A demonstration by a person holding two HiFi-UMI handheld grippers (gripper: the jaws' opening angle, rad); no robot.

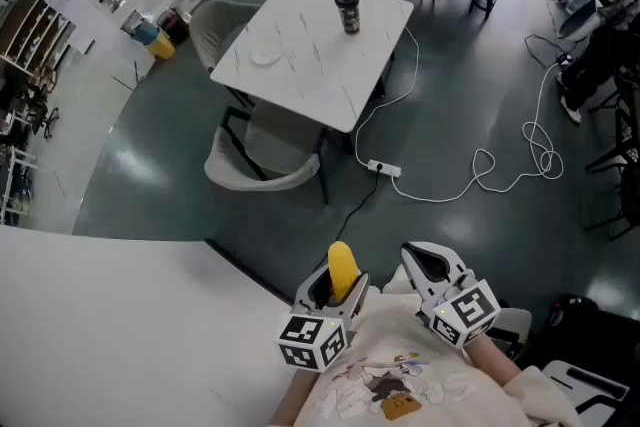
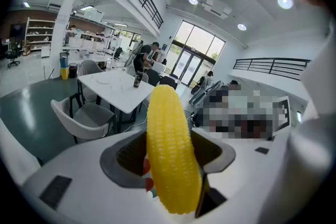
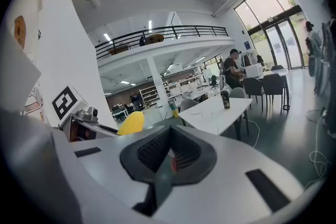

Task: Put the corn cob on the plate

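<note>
A yellow corn cob (image 1: 342,269) stands upright between the jaws of my left gripper (image 1: 338,287), which is shut on it close to the person's body. In the left gripper view the corn cob (image 2: 169,155) fills the gap of the left gripper (image 2: 170,165), its tip pointing up. My right gripper (image 1: 432,267) hangs beside it on the right, shut with nothing held; in the right gripper view its pads (image 3: 157,149) meet. The white plate (image 1: 267,52) lies on a white marble table (image 1: 330,65) far ahead across the floor.
A dark can (image 1: 347,12) stands on the same table. Grey chairs (image 1: 262,160) ring the table, and a white cable with a power strip (image 1: 385,168) snakes over the dark floor. A white surface (image 1: 110,315) sits at my lower left.
</note>
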